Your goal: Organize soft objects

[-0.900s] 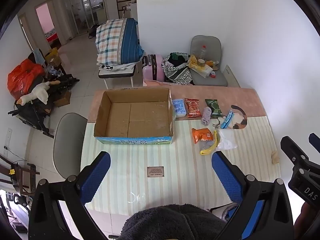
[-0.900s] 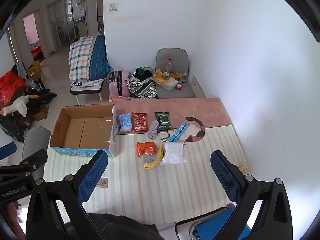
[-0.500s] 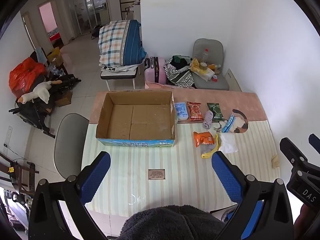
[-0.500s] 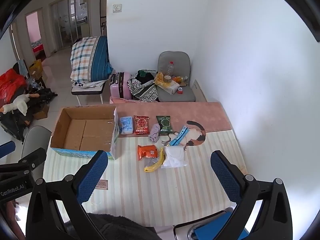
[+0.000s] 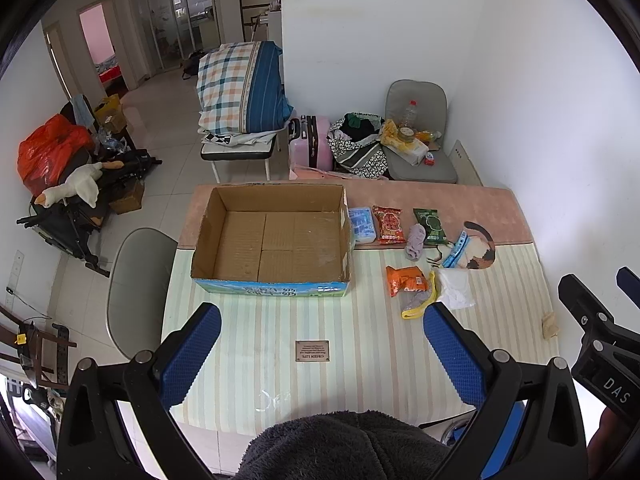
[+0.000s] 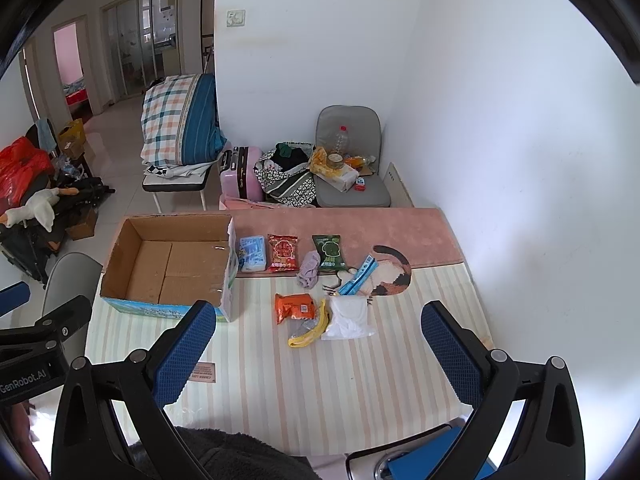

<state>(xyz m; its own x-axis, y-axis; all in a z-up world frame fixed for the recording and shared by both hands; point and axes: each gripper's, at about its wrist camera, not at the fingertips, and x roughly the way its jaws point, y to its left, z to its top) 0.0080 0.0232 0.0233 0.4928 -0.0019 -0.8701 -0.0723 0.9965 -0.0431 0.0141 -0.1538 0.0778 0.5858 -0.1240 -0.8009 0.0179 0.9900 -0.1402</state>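
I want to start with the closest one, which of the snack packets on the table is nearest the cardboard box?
The pale blue packet, lying right against the cardboard box, left of the red packet and green packet.

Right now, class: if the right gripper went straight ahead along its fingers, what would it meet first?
Probably the yellow banana and white bag on the striped table; the right gripper is open, though depth is uncertain.

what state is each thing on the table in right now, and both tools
box: open, empty, upright
left tool: open, holding nothing, above the table
right tool: open, holding nothing, above the table
blue pack: flat, beside the box
red pack: flat, sealed
green pack: flat, sealed
purple cloth: crumpled
orange pack: flat
banana: lying beside the orange pack
white bag: flat
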